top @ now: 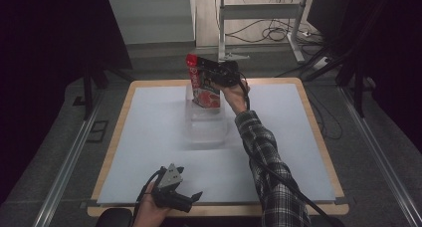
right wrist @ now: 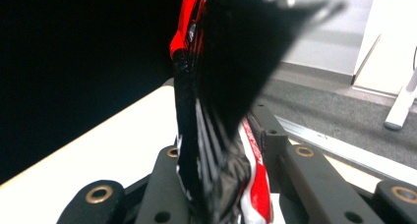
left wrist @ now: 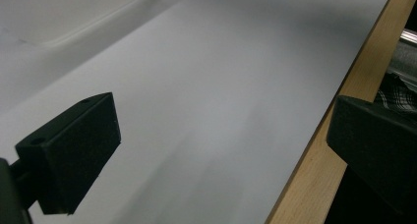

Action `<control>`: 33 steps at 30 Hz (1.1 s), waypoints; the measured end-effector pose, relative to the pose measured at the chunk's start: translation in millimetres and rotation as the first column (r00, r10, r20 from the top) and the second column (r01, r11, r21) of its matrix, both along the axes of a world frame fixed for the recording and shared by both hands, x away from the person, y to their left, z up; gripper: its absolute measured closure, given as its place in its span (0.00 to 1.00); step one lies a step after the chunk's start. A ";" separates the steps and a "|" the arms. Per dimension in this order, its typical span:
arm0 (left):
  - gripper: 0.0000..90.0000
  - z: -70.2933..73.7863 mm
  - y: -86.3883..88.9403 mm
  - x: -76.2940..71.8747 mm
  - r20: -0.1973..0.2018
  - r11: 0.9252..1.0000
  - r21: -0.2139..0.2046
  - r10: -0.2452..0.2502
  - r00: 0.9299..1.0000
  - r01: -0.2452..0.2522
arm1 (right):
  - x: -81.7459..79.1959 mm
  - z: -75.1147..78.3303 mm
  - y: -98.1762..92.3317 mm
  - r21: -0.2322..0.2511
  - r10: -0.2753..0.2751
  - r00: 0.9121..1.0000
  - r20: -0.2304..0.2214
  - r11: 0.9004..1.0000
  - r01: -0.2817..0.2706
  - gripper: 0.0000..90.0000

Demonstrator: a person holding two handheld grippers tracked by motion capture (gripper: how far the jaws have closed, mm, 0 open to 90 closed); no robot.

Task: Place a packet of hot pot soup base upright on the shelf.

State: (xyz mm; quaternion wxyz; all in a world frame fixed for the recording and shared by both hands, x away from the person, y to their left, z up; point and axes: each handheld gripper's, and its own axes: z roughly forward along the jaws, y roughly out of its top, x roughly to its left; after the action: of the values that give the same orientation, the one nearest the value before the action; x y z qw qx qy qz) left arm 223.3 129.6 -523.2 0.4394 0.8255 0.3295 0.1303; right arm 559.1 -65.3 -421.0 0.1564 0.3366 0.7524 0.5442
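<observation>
- The right gripper (top: 206, 66) is pinched on the top edge of a red snack pouch (top: 203, 85), which hangs above the far end of a clear plastic container (top: 206, 125).
- Step in hand, as judged: the pouch is being lowered into the container. A plumb descent inside the container's walls is advised, with release only once the pouch is seated.
- The left gripper (top: 186, 184) is held with its jaws spread and nothing between them, well short of the container, at the near edge of the desk (top: 149, 132).
- Printing on the pouch is seen, but no brand or text can be read.
</observation>
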 end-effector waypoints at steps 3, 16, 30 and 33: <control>0.00 -0.5 -0.5 0.2 -0.004 1.000 0.003 0.000 1.000 0.000 | -1.4 -4.6 -7.6 0.013 -0.004 1.000 0.003 1.000 0.004 0.78; 0.01 1.9 3.5 1.5 -0.017 1.000 -0.021 0.016 1.000 -0.016 | -4.7 -3.9 -18.6 -0.041 0.026 1.000 -0.007 0.999 -0.027 0.41; 0.03 2.4 4.0 0.8 -0.028 0.999 -0.033 0.002 1.000 -0.003 | -14.2 0.2 -20.4 -0.134 0.037 0.999 -0.040 0.990 -0.042 0.23; 0.03 1.5 3.1 0.7 -0.024 1.000 -0.026 0.000 1.000 0.000 | -18.5 3.2 -21.5 -0.151 0.039 0.998 -0.042 0.988 -0.045 0.20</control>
State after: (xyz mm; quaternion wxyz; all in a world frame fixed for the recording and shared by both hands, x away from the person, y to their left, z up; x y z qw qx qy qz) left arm 224.0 132.7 -521.6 0.4459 0.8213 0.3364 0.1160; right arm 540.5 -86.9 -417.8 0.1554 0.3183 0.8014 0.4819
